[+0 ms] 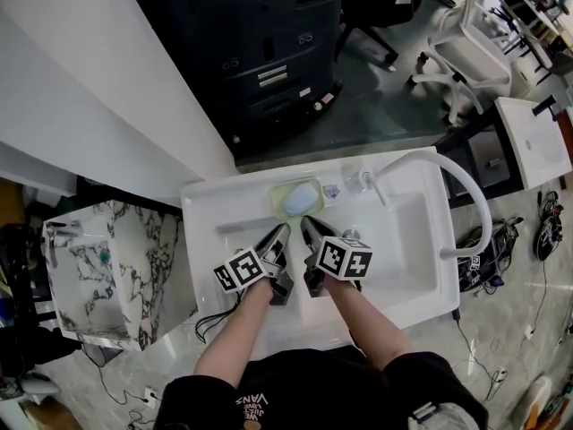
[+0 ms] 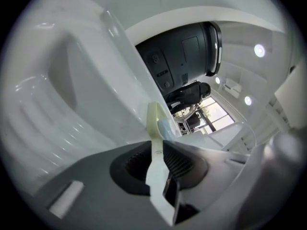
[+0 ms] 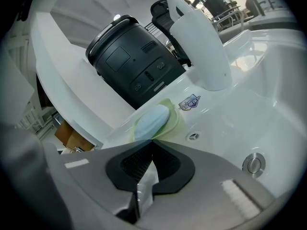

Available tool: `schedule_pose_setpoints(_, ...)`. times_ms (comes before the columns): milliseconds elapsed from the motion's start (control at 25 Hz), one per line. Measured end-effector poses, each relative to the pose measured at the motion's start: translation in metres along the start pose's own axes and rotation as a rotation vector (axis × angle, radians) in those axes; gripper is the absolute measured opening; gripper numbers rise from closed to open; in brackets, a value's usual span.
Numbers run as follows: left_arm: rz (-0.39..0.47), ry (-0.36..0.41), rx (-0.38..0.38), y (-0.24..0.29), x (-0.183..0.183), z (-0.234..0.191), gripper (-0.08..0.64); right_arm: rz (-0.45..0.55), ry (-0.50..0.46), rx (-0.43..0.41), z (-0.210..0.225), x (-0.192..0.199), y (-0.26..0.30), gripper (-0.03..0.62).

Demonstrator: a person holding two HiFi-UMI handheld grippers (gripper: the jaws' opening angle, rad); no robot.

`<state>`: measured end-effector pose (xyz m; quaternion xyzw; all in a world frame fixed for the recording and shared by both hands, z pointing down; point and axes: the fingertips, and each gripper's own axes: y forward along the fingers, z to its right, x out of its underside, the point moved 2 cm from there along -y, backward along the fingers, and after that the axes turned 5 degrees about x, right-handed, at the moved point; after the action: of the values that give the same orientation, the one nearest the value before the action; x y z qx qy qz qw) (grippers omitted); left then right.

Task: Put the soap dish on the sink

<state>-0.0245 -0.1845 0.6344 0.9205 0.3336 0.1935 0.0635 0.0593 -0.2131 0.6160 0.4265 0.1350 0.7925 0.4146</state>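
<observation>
A pale green soap dish [image 1: 296, 197] with a blue bar of soap [image 1: 299, 199] lies on the back ledge of the white sink [image 1: 403, 267]. Both grippers meet at its near rim. My left gripper [image 1: 283, 231] is rolled on its side, so in the left gripper view the dish [image 2: 154, 121] shows edge-on. Its rim runs in between the jaws of the left gripper [image 2: 158, 147], which are shut on it. My right gripper [image 1: 307, 224] is shut. In the right gripper view the tips of the right gripper [image 3: 152, 145] touch the dish [image 3: 158, 120]. Whether they pinch the rim is hidden.
A curved white faucet [image 1: 448, 173] rises at the ledge's right, next to the dish. The basin holds a drain [image 3: 253, 164] and an overflow hole [image 3: 193, 136]. A black cabinet [image 1: 269, 52] stands behind the sink, a marble basin [image 1: 107, 267] to the left, and another white basin [image 1: 533, 137] to the right.
</observation>
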Motion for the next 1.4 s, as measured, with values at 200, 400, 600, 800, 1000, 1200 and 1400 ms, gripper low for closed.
schedule_pose_setpoints(200, 0.0, 0.042, -0.028, 0.0, -0.005, -0.006, 0.114, 0.003, 0.002, -0.001, -0.001, 0.0, 0.001, 0.003)
schedule_pose_setpoints(400, 0.007, 0.046, -0.041, -0.002, -0.01, -0.011, 0.107, 0.004, 0.007, 0.011, 0.002, 0.002, -0.002, 0.003)
schedule_pose_setpoints(600, -0.015, 0.06, -0.04, -0.003, -0.008, -0.009, 0.107, 0.02, 0.015, 0.026, 0.006, 0.003, -0.011, 0.003)
schedule_pose_setpoints(800, -0.044, 0.075, -0.02, -0.008, -0.002, -0.001, 0.106, 0.055, 0.028, 0.045, 0.008, 0.003, -0.028, 0.003)
schedule_pose_setpoints(1000, -0.063, 0.169, -0.004, -0.019, -0.006, 0.01, 0.095, 0.088, 0.034, 0.081, 0.013, 0.008, -0.047, 0.003)
schedule_pose_setpoints(1200, -0.096, 0.288, -0.005, -0.035, -0.008, 0.023, 0.055, 0.121, -0.004, 0.131, 0.012, 0.016, -0.065, 0.002)
schedule_pose_setpoints(1400, -0.143, 0.363, 0.02, -0.051, -0.006, 0.036, 0.054, 0.158, -0.007, 0.174, 0.008, 0.026, -0.084, 0.002)
